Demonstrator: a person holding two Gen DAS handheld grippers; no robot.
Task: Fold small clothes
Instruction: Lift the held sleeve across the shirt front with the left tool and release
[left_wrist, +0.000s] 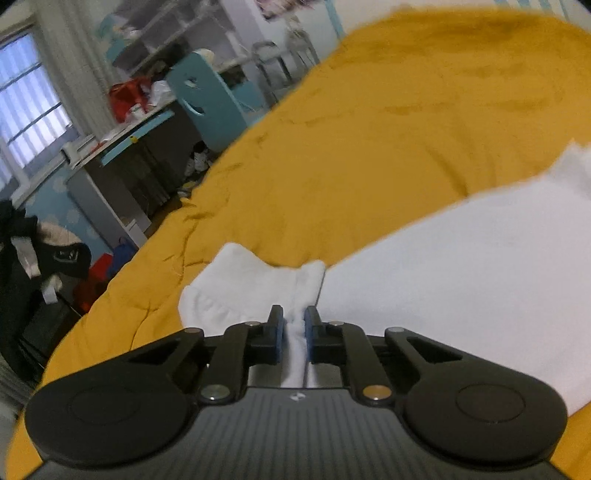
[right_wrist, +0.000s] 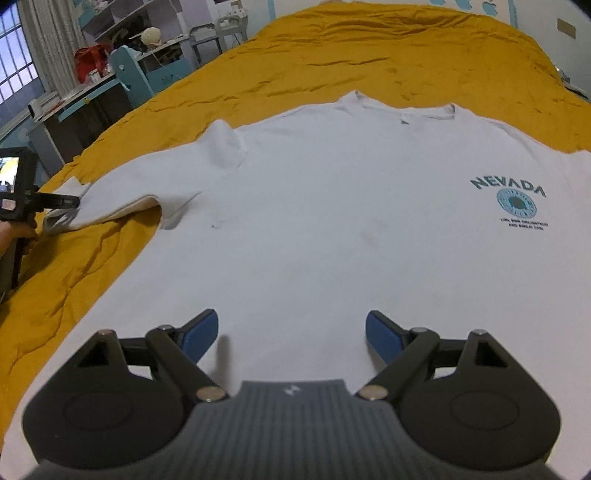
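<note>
Lying flat across the middle of the right wrist frame: 1 white T-shirt (right_wrist: 332, 206), smooth knit, ribbed collar toward the top, teal "NEVADA" print (right_wrist: 511, 194) with a round emblem at right. It rests on a mustard-yellow quilt (right_wrist: 388, 55), stitched and wrinkled, which fills the bed to the frame's upper edge with bare cloth all around the shirt.

Left edge of that frame: the left gripper (right_wrist: 70, 206) clamped on the tip of the shirt's sleeve (right_wrist: 122, 192), a hand (right_wrist: 14, 236) behind it. Only this view shows the print and the whole garment.

Lower centre of that frame: the right gripper (right_wrist: 291, 332), released, its 2 blue-padded fingers spread wide above the shirt's lower body; contact with the cloth cannot be judged.

Left wrist frame, lower centre: left gripper (left_wrist: 293, 325), jaws nearly together on a bunched fold of white sleeve (left_wrist: 255, 288). Only this view shows the pinch itself. Upper left of the frame: blurred desk (left_wrist: 122, 136), teal chair (left_wrist: 207, 99), window (left_wrist: 26, 96).
</note>
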